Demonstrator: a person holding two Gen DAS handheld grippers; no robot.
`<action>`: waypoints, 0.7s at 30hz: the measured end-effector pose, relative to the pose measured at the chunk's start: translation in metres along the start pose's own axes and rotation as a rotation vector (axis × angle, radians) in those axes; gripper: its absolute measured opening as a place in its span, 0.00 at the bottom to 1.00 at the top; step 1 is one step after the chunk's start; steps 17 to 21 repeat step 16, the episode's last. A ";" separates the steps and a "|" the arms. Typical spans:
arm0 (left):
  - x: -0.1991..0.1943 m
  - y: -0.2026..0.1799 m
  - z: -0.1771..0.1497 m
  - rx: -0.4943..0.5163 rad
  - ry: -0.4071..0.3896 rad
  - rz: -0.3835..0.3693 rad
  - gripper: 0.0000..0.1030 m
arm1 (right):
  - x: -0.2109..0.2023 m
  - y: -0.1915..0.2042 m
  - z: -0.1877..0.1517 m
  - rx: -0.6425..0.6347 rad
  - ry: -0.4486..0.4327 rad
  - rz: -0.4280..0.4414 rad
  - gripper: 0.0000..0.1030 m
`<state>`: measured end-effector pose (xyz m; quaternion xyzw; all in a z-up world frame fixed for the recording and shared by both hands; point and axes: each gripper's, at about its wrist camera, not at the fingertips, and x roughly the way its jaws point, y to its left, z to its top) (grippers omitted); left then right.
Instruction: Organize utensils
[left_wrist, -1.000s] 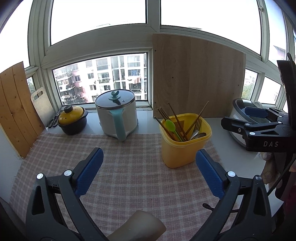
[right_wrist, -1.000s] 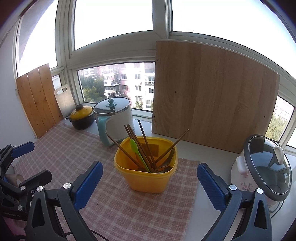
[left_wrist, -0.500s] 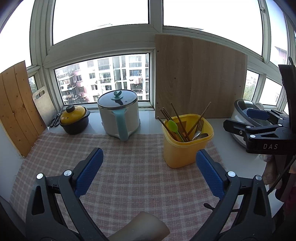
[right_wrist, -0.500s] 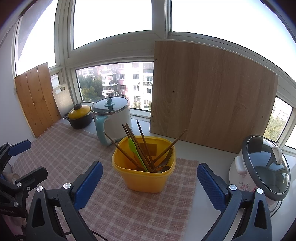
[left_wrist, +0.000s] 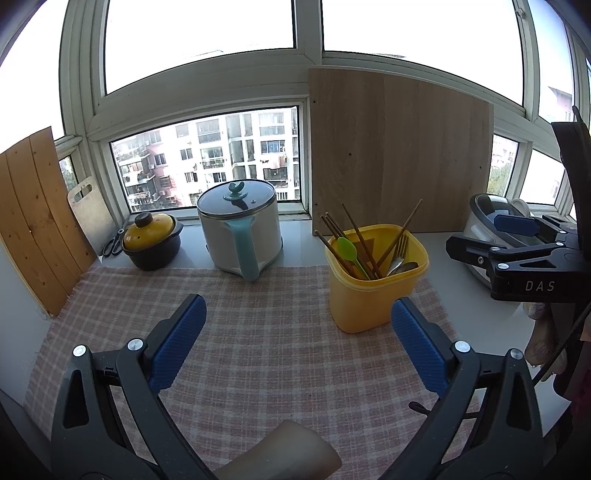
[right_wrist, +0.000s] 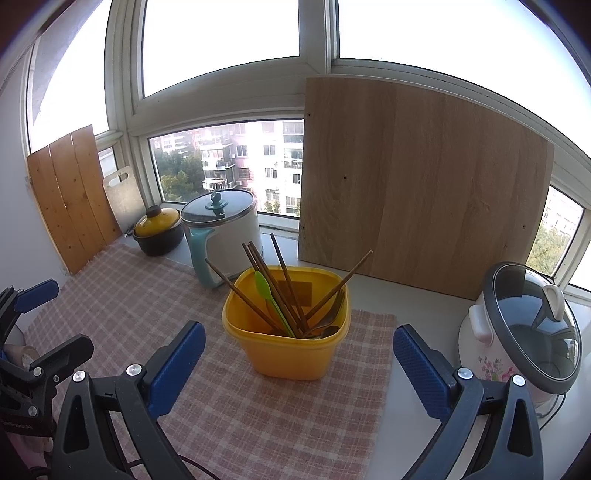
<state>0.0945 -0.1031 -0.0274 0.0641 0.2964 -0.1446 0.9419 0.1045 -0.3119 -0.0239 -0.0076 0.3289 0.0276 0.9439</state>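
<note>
In the left wrist view, the yellow plastic tub (left_wrist: 373, 280) of wooden chopsticks (left_wrist: 354, 240), a green spoon and steel cutlery is sitting slightly further right than a second ago, ahead-right of the wide-open left tool (left_wrist: 297, 343), near the counter's back edge. In the right wrist view, the tub is standing just ahead of the wide-open right tool (right_wrist: 297, 362); the light, stiff, slippery chopsticks are probably best pinched near their upper ends.

a yellow plastic container (right_wrist: 286, 345) stands upright on the checked cloth, open at the top. inside it, several brown wooden chopsticks (right_wrist: 275, 284) lean at scattered angles, a bright green spoon (right_wrist: 267, 295) tilts among them, and a metal fork (left_wrist: 399, 251) and metal spoon (left_wrist: 406, 266) rest against the right wall.
</note>
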 end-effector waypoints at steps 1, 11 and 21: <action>0.000 -0.001 0.000 0.001 -0.001 -0.001 0.99 | 0.000 0.001 0.000 -0.002 0.000 -0.001 1.00; 0.000 -0.002 -0.002 -0.002 -0.012 0.007 0.99 | 0.002 0.000 -0.004 0.004 0.013 -0.007 1.00; 0.001 -0.003 -0.004 0.003 -0.013 0.010 0.99 | 0.004 -0.001 -0.004 0.001 0.018 -0.008 1.00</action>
